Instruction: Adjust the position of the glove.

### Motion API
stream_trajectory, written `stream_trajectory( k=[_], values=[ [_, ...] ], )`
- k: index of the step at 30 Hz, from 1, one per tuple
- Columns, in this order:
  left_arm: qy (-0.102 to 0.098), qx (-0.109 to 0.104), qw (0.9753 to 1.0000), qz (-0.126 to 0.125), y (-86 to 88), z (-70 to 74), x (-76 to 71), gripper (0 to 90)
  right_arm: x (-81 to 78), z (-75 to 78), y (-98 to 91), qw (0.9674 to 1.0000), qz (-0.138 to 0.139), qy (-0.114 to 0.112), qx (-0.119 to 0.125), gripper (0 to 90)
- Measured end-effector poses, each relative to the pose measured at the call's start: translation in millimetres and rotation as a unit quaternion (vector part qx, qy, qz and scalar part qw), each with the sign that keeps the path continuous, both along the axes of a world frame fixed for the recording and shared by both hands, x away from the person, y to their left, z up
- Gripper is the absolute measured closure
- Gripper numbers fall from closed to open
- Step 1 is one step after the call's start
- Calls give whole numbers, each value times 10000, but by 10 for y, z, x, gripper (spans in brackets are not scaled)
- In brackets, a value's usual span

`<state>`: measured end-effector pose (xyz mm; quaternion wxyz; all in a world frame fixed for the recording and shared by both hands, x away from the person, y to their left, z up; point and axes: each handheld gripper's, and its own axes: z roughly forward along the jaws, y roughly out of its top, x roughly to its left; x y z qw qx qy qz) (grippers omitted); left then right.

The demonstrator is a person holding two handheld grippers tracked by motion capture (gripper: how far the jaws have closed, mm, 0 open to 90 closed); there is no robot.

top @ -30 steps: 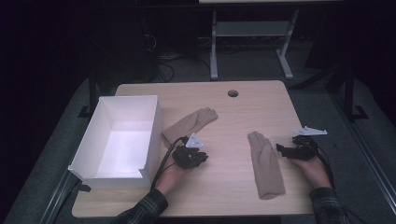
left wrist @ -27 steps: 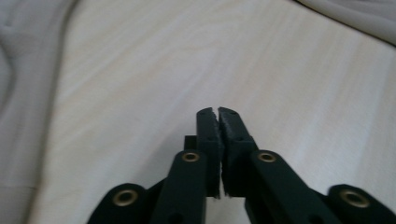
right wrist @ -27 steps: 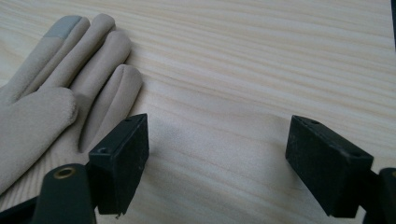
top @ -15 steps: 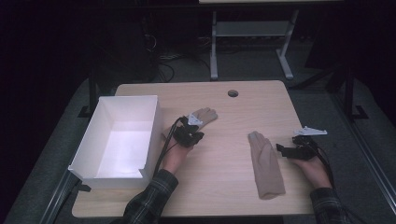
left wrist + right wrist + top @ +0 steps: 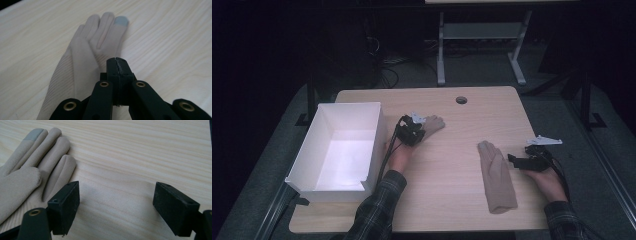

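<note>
Left claw [image 5: 117, 65] closed tight over beige glove [image 5: 85, 60]; right claw [image 5: 116, 203] wide, holding nothing.

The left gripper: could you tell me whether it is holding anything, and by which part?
The left gripper has its jaws closed over the beige glove, but whether they pinch the fabric near the fingers' base cannot be told.

The high view is dim and grainy: the room around the table [image 5: 447, 200] sinks to black, while the white box [image 5: 339, 150] glows brightest at nine o'clock. Both gripper views are evenly lit and soft, with a faint shadow between the right claw's [image 5: 116, 205] jaws.
</note>
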<state>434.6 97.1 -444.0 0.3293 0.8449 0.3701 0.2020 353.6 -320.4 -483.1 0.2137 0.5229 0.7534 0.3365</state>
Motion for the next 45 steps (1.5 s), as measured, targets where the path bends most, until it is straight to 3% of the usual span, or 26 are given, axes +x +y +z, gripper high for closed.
stream_trajectory(
  k=[6,13,24,32,45],
  values=[
    [289,85,9995,78,43,-176,93,894,1,0,-1,10000,23,1,1,211],
    [402,-45,9991,91,43,-202,82,896,-1,1,4,10000,51,10,9,212],
    [555,-188,9975,-403,-163,-197,-100,896,-2,1,6,10000,59,11,12,212],
    [863,-443,9910,-924,-387,-205,-261,896,-2,1,6,10000,71,9,12,212],
    [967,-528,9837,-1423,-638,-206,-440,896,-2,1,6,10000,76,9,11,211]
  ],
)
